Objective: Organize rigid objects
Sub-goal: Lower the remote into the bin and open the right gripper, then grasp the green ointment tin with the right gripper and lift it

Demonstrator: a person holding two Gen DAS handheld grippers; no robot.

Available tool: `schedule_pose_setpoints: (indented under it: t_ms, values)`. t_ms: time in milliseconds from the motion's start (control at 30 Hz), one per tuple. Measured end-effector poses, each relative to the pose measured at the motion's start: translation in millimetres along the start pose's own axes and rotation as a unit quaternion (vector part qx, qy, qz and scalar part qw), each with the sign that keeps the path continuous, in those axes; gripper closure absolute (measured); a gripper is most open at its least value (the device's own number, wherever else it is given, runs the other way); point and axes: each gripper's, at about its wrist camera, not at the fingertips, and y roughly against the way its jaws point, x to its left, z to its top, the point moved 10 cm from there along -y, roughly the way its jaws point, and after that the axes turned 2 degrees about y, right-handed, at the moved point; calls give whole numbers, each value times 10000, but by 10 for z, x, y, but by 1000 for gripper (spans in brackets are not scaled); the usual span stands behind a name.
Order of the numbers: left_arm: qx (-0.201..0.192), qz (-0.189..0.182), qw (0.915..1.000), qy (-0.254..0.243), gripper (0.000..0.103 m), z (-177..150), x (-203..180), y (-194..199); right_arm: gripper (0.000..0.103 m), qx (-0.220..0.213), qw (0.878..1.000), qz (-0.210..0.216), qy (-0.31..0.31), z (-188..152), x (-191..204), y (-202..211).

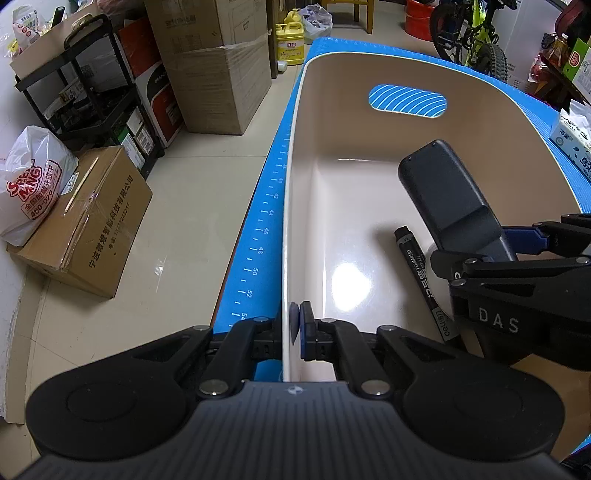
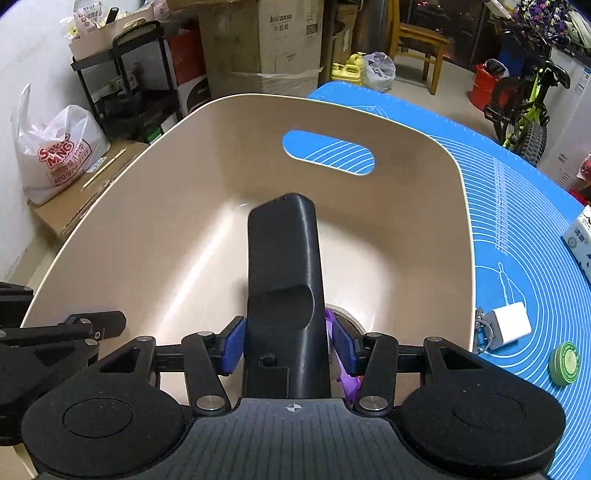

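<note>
A beige plastic bin with a handle slot stands on the blue mat. My left gripper is shut on the bin's near left wall. My right gripper is shut on a black remote control and holds it over the inside of the bin; it also shows in the left wrist view. A black permanent marker lies on the bin floor. Something purple and a round whitish thing lie under the remote.
On the mat right of the bin lie a white charger with a key ring, a green round tin and a tissue pack. Cardboard boxes, a black shelf and a bicycle stand on the floor beyond.
</note>
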Motion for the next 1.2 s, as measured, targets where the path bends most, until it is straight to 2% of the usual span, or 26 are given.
schedule_pose_setpoints:
  t_ms: [200, 267, 400, 567, 900, 1200]
  values:
    - [11, 6, 10000, 7, 96, 6, 1, -1, 30, -432, 9988, 229, -55, 44, -2, 163]
    - [5, 8, 10000, 5, 96, 4, 0, 1, 29, -563, 9980, 288, -29, 48, 0, 231]
    - [7, -3, 10000, 17, 96, 2, 7, -4, 16, -947, 9953, 218, 19, 90, -51, 435]
    - [7, -2, 10000, 20, 96, 2, 7, -4, 15, -1283, 9914, 211, -153, 144, -223, 691]
    - [6, 17, 10000, 10, 96, -5, 9, -7, 12, -1823, 9819, -115, -492, 75, -835, 1082]
    - [7, 18, 10000, 12, 96, -8, 9, -9, 7, -2020, 9722, -644, -991, -178, -1577, 1174]
